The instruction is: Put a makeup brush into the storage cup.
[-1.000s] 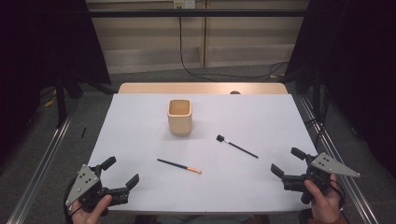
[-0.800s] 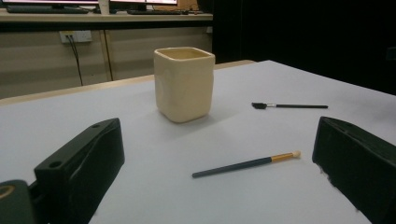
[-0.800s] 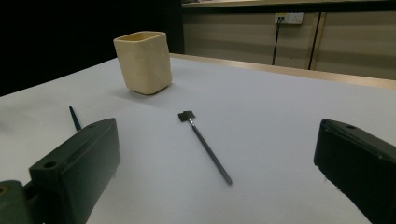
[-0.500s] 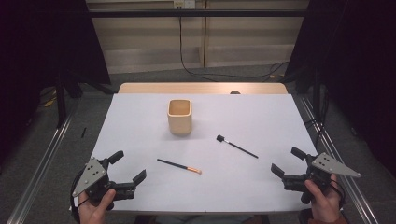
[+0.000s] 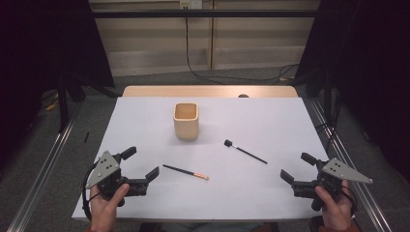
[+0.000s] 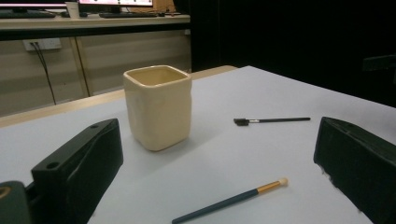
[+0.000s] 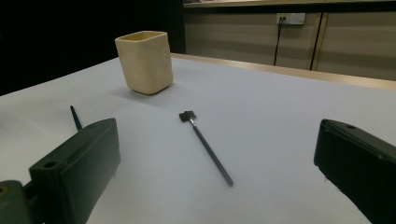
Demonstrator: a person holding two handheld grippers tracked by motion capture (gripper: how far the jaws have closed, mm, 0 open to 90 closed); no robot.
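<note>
On the white table [image 5: 270,125], a cream square cup [image 5: 186,121] stands upright toward the far edge near the middle, and 2 makeup brushes lie flat in front of it, well apart: a black one [image 5: 245,151] (square dark head toward the cup) to the right, a dark-handled one with a gold ferrule and pale tip [image 5: 186,172] nearer the front edge. The left gripper [image 5: 141,166] at the front left corner and the right gripper [image 5: 295,168] at the front right corner are both spread wide, holding nothing, each near its closest brush without touching.
</note>
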